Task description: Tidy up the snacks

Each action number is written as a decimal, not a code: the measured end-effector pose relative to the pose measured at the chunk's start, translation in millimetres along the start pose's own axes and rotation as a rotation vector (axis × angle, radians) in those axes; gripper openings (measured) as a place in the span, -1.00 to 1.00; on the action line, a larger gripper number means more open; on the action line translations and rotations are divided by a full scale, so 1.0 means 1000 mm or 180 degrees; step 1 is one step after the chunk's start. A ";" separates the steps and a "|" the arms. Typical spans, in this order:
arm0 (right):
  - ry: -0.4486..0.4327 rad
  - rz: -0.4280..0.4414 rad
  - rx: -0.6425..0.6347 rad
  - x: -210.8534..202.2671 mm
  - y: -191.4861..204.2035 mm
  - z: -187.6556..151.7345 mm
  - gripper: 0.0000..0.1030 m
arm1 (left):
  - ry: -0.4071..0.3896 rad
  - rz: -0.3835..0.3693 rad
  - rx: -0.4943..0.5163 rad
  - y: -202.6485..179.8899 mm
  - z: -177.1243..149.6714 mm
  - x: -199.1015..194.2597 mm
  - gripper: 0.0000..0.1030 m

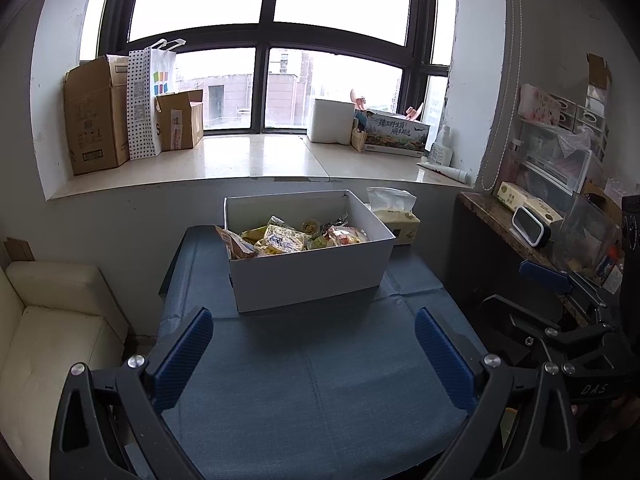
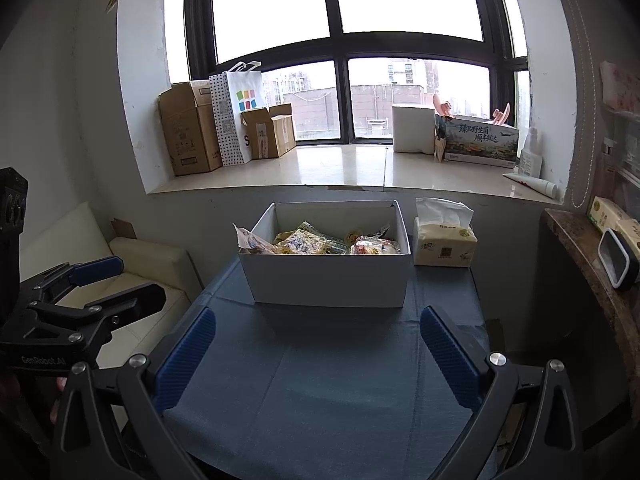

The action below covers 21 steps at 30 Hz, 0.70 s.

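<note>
Snacks (image 1: 296, 236) sit heaped in crinkly wrappers inside an open white box (image 1: 312, 276), far middle of a table under blue cloth (image 1: 320, 380); one packet leans over the box's left rim

Near half of the cloth bare, nothing between either tool and the box

Left gripper (image 1: 314, 354) low over the near edge, blue fingers spread wide, nothing between them. Right gripper (image 2: 318, 350) the same: fingers parted, empty, aimed at the box front. Each shows at the side of the other's view, still apart from the box

Around:
- tissue pack (image 2: 444, 246) just beside the box's right wall, on the table's far right corner, a sheet sticking up
- cream sofa (image 1: 52, 320) left of the table, below it
- dark counter (image 1: 504, 216) right of the table, carrying a tissue box, a small black-and-white device and clear storage bins
- windowsill (image 1: 248, 160) beyond the table: cardboard boxes (image 1: 96, 116) and a dotted paper bag (image 1: 146, 104) at the left end; a white box, a printed carton (image 1: 396, 132), a bottle and a tube lying flat at the right end
- large window (image 1: 272, 20) above, buildings outside
</note>
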State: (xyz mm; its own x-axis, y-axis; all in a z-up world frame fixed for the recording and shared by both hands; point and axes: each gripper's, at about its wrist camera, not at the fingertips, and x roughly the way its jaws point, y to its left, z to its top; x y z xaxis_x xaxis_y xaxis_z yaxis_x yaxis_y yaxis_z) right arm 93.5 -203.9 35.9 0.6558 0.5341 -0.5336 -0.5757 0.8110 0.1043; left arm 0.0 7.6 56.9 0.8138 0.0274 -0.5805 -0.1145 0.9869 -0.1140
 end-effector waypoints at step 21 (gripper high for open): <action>-0.0022 0.0027 0.0025 -0.004 -0.002 0.002 1.00 | 0.0021 0.0010 0.0053 -0.003 0.000 0.000 1.00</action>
State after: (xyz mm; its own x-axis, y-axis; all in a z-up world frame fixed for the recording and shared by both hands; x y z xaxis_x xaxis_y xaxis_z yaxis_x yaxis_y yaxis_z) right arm 93.2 -207.2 39.6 0.6543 0.5427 -0.5267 -0.5775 0.8082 0.1154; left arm 0.6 4.4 57.0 0.8096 0.0293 -0.5863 -0.1074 0.9893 -0.0988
